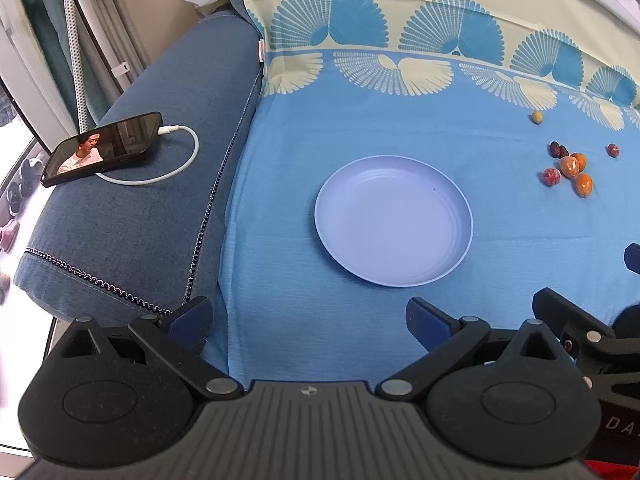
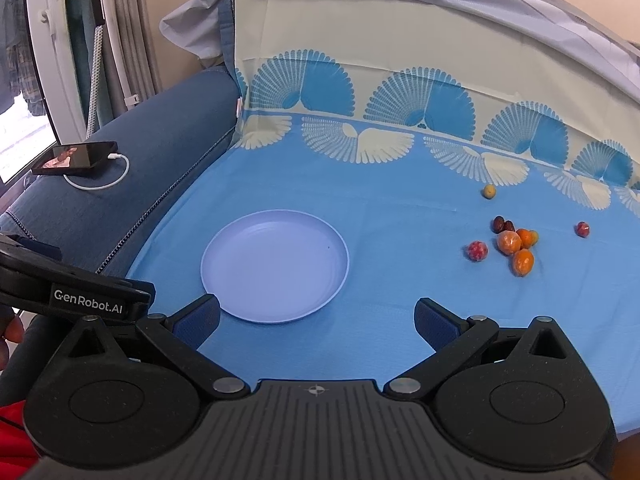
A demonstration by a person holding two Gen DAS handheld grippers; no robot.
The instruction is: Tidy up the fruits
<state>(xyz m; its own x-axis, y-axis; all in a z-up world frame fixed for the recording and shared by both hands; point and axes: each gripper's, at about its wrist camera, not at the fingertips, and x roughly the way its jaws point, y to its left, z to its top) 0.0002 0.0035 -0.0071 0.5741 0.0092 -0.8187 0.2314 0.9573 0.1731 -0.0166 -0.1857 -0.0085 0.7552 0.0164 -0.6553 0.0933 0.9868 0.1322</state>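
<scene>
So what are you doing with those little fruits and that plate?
A person is holding two grabbing tools over a blue cloth. The left gripper and right gripper are both open and hold nothing. The plate has no fruit on it yet. The little fruits lie in a loose bunch to its right, with one yellow fruit farther back. A phone is charging on the cushion.

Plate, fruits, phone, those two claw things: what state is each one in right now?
plate: empty, flat on the blue cloth.
fruits: loose on the cloth to the plate's right, none on the plate.
yellow fruit: apart from the cluster, farther back.
phone: screen lit, cable plugged in, lying on the sofa arm.
left gripper: open, holding nothing.
right gripper: open, holding nothing.
</scene>
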